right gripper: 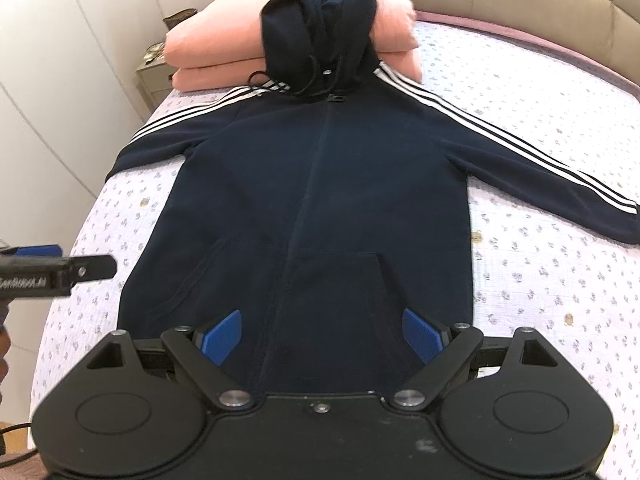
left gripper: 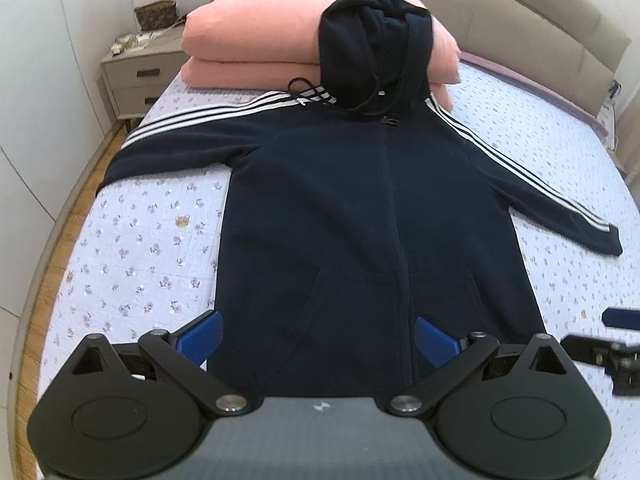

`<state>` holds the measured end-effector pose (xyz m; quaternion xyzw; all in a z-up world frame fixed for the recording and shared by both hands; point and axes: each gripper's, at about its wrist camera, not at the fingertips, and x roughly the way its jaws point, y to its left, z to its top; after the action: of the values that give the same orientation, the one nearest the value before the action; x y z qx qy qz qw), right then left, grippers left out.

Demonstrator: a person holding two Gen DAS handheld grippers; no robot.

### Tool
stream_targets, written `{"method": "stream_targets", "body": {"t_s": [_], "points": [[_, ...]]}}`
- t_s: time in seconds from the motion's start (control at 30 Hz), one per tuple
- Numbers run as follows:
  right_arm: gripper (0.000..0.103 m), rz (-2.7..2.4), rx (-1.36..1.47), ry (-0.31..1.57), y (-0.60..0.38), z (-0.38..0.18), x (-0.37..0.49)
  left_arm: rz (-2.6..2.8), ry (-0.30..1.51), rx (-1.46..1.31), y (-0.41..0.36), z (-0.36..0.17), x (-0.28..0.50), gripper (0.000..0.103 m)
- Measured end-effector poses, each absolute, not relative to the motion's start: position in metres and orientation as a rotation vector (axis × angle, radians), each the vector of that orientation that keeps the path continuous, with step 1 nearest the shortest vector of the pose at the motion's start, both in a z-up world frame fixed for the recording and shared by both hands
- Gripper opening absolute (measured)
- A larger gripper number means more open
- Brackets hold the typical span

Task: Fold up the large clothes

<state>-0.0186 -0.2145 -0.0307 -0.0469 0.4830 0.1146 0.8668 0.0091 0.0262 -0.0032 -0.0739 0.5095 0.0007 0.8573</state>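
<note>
A dark navy zip hoodie (left gripper: pixel 352 208) with white sleeve stripes lies flat, front up, on the bed; it also shows in the right wrist view (right gripper: pixel 320 200). Both sleeves are spread out sideways. Its hood (left gripper: pixel 372 44) rests up on the pink pillows. My left gripper (left gripper: pixel 318 338) is open and empty, held above the hem's left part. My right gripper (right gripper: pixel 320 336) is open and empty above the hem's right part. Each gripper shows at the edge of the other's view: the right one (left gripper: pixel 608 344) and the left one (right gripper: pixel 52 268).
Two stacked pink pillows (left gripper: pixel 256 40) lie at the head of the bed. The floral bedsheet (left gripper: pixel 140 248) covers the mattress. A grey nightstand (left gripper: pixel 136 76) with clutter stands at the left, beside white wardrobe doors (right gripper: pixel 48 80). A padded beige headboard (left gripper: pixel 540 20) is behind.
</note>
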Motion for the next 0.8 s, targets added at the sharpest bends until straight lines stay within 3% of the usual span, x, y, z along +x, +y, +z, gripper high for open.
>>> {"method": "stream_targets", "body": {"t_s": [0.33, 0.53, 0.8], "points": [[0.103, 0.42, -0.206, 1.053, -0.151, -0.025, 0.074, 0.042, 1.071, -0.258, 0.084, -0.027, 0.099, 0.103], [0.103, 0.392, -0.16, 0.932, -0.119, -0.019, 0.166, 0.142, 0.966, -0.404, 0.154, -0.03, 0.167, 0.103], [0.103, 0.43, -0.093, 1.012, -0.052, -0.074, 0.264, 0.228, 0.967, -0.637, 0.244, -0.096, 0.217, 0.103]]}}
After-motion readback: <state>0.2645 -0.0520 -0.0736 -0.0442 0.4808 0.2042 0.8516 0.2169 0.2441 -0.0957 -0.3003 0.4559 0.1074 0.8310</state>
